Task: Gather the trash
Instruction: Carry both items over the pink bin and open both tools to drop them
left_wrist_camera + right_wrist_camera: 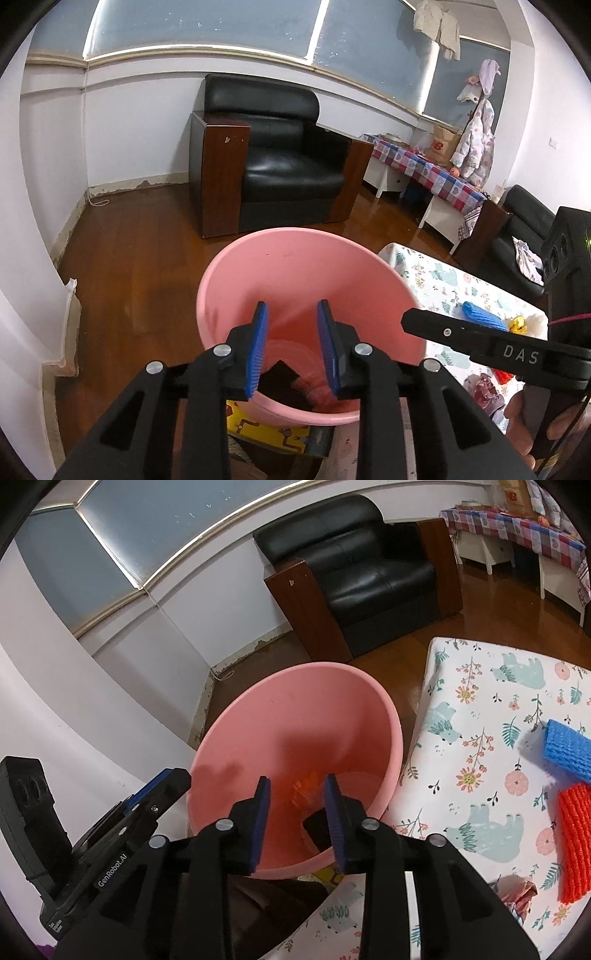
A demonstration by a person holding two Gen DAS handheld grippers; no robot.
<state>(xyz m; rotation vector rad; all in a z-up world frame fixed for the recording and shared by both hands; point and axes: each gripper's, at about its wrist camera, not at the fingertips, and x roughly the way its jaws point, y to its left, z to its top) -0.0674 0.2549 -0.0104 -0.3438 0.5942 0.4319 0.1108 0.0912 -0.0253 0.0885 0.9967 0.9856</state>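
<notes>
Left claw (292,347) low centre of the left wrist view, blue pads (258,350) apart, nothing between them, poised over the mouth of the pink bin (295,266). Bin mid-frame, standing on the wood floor (129,258) just beside the worktop (436,280) with its animal-and-flower cloth. Deep in the bin, a dark flat scrap (280,384) and something blurred red beside it, too smeared to name.

Right claw (297,821) low centre of the right wrist view, pads likewise apart and empty, also aimed down into the bin (295,701). Between its pads, an orange bit (304,782) on the bin floor, with the dark scrap (317,829) near the right pad. Left claw body at lower left of that frame, just beside the bin rim.

On the worktop (480,686), at right of the frame: a blue mesh piece (569,749) above a red mesh piece (576,838), close to each other, whether touching cannot be told; a crumpled pinkish wrapper (517,890) lower down near the worktop's edge. In the left wrist view, a small yellow thing (517,325) beside the blue piece (484,314).

Black armchair (277,155) at upper centre behind the bin.
</notes>
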